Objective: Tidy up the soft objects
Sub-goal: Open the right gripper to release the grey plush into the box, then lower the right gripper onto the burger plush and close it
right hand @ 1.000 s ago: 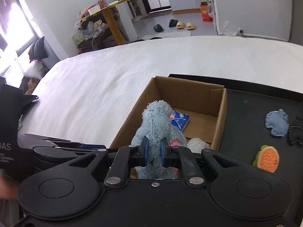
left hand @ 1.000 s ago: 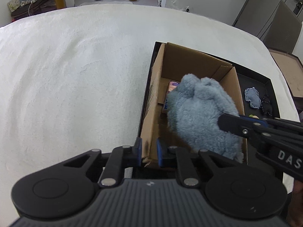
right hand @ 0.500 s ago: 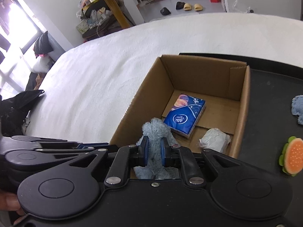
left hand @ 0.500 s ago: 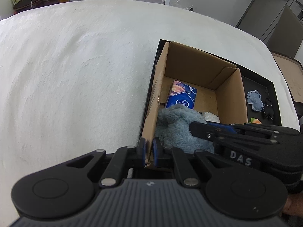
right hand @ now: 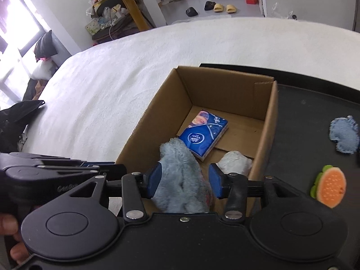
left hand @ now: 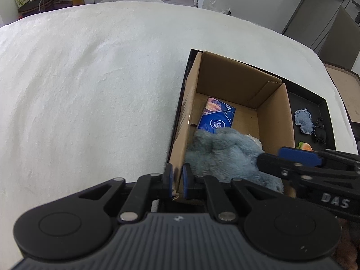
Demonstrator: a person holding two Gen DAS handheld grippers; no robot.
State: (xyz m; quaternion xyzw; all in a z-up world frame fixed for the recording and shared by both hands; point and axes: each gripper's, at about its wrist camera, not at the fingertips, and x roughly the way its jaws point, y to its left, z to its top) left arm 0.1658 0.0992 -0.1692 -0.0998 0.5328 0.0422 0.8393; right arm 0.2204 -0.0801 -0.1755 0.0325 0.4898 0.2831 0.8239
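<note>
A blue-grey plush toy (left hand: pixel 227 155) lies in the near end of an open cardboard box (left hand: pixel 238 83). My left gripper (left hand: pixel 177 183) is shut on the box's near left wall corner. My right gripper (right hand: pixel 185 181) is open, its blue pads on either side of the plush toy (right hand: pixel 180 177), no longer squeezing it. The box (right hand: pixel 225 87) also holds a blue tissue pack (right hand: pixel 202 135) and a white crumpled soft thing (right hand: pixel 236 163). The tissue pack also shows in the left wrist view (left hand: pixel 217 118).
The box stands on a black tray (right hand: pixel 310 117) on a white bed (left hand: pixel 90 90). On the tray lie a blue denim pad (right hand: pixel 344 137), an orange burger-shaped toy (right hand: pixel 330 186) and a small black item (left hand: pixel 319 130). Shoes and furniture stand on the floor beyond.
The right gripper lowered the plush toy into the box and opened its jaws. The left gripper stayed clamped on the box wall.
</note>
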